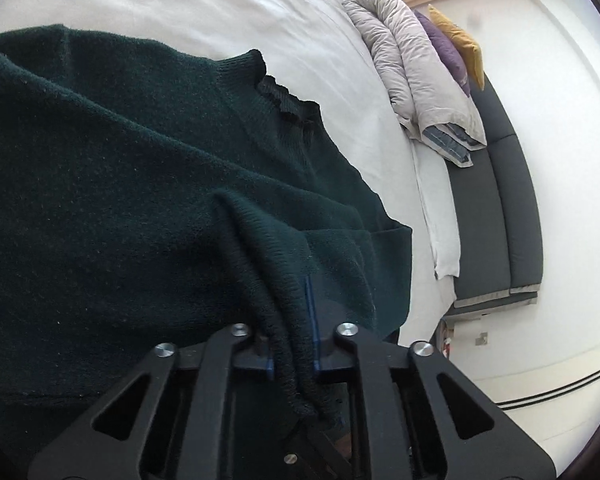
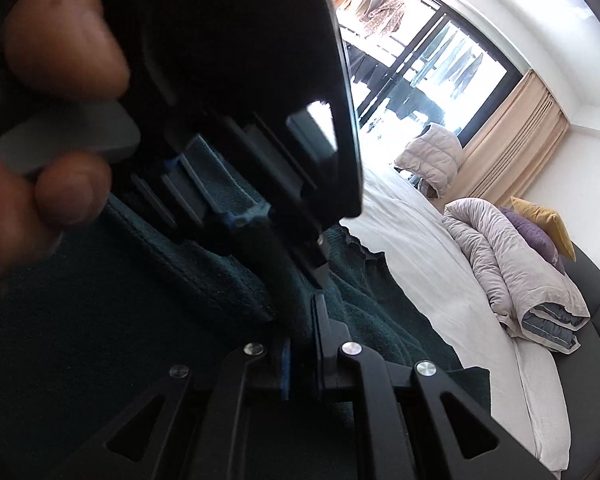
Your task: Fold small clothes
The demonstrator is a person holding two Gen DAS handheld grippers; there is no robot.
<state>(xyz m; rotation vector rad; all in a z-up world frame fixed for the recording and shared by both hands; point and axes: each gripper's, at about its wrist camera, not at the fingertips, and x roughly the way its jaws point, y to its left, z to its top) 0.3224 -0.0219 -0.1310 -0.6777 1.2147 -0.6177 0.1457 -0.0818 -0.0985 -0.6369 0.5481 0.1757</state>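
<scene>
A dark green knit sweater (image 1: pixel 120 160) lies spread on the white bed sheet (image 1: pixel 220 8), its ribbed collar (image 1: pixel 280 96) pointing toward the far side. My left gripper (image 1: pixel 294 340) is shut on a raised fold of the sweater's edge, and the knit bunches between its blue-edged pads. In the right wrist view my right gripper (image 2: pixel 300 344) is shut on a dark fold of the same sweater (image 2: pixel 80 340). Just above it looms the left tool's black housing (image 2: pixel 240 80), held by a person's hand (image 2: pixel 60 40). The two grippers are very close together.
A folded pale quilt (image 1: pixel 412 80) with purple (image 1: pixel 444 46) and yellow (image 1: pixel 460 40) cushions rests on a dark grey bench (image 1: pixel 496 200) beside the bed. White sheet (image 2: pixel 440 280) lies beyond the sweater. A large window (image 2: pixel 440 72) with beige curtains is behind.
</scene>
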